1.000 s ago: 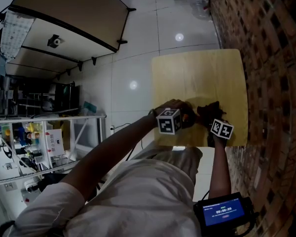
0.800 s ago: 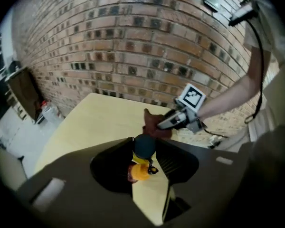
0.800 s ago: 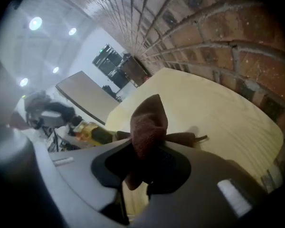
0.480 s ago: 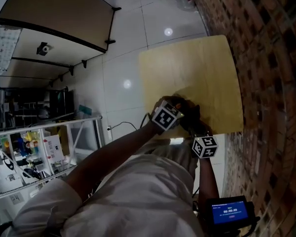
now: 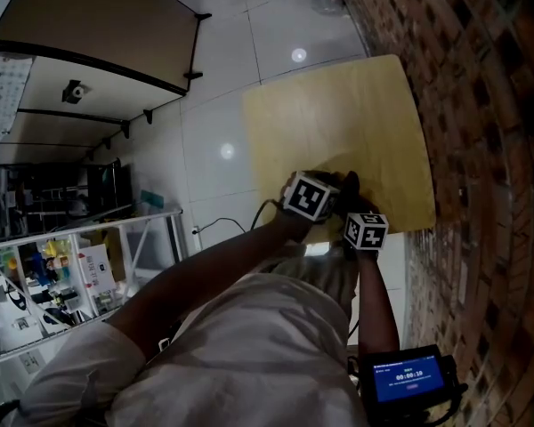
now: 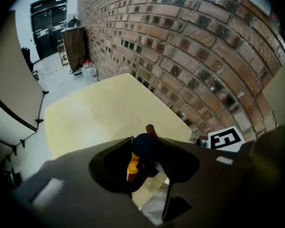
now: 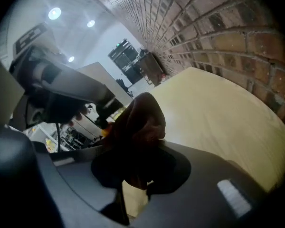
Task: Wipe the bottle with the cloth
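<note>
Wooden table (image 5: 338, 123): seen from the head, my hands hide both objects at its near edge. My left gripper (image 6: 145, 164) pinches the bottle (image 6: 143, 147), of which only a dark cap and a yellow patch show. My right gripper (image 7: 140, 167) clamps the bunched dark cloth (image 7: 137, 122) beside it; contact unclear.

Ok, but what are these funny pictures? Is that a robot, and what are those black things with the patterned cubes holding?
It's no robot: a person holds a grabbing tool in each hand. The head view comes from a camera on the person's head, looking down at a yellowish table beside a brick wall. The two other views come from small cameras riding on the tools. The patterned cube on each tool is part of it. The left tool is closed on a small bottle with a dark cap. The right tool is closed on a dark reddish cloth. Nothing else shows on the table.
</note>
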A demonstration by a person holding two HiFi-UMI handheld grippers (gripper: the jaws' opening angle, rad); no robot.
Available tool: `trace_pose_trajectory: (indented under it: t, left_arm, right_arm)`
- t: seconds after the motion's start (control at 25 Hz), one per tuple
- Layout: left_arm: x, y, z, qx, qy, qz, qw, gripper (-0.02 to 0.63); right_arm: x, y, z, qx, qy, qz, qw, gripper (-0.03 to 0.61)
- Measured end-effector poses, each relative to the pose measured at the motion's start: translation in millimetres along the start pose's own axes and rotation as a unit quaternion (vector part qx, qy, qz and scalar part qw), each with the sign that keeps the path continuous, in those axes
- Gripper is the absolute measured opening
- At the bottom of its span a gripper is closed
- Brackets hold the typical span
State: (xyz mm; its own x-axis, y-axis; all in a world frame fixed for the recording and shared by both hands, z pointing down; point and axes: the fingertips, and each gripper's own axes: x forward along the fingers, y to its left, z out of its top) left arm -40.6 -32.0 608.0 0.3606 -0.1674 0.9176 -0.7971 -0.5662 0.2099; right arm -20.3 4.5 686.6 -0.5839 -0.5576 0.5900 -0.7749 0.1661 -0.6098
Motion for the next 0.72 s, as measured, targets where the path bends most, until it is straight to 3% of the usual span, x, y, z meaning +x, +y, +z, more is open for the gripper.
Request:
trace_pose_trajectory:
  t: [0.28,0.44,0.6,0.72]
  left_arm:
    - [1.5,3.9,4.3,-0.02,-0.008,0.01,0.9997,0.179]
    - [-0.4,11.6,-3.3,-0.082,0.011,0.02,0.9964,0.184]
    - [6.4,4.5,-7.7,-0.163,0.021,-0.017,0.9862,0.192]
    - [12.2,2.3,-13.2,-0.149,0.024,-0.027,0.9882,0.201]
  right_arm:
    - [33.6,-42.0,-20.0,0.014,0.082,-0.054,0.995,0.081]
    - [45.6,-54.4,-23.2,0.019,0.118,-0.094,0.988,0.081]
    - [51.5,-55.6,-21.8,-0.004,0.106,-0.117,0.987,0.084]
    - [39.8,-58.5,-26.7,-0.022,0.082,-0.119,0.989,0.084]
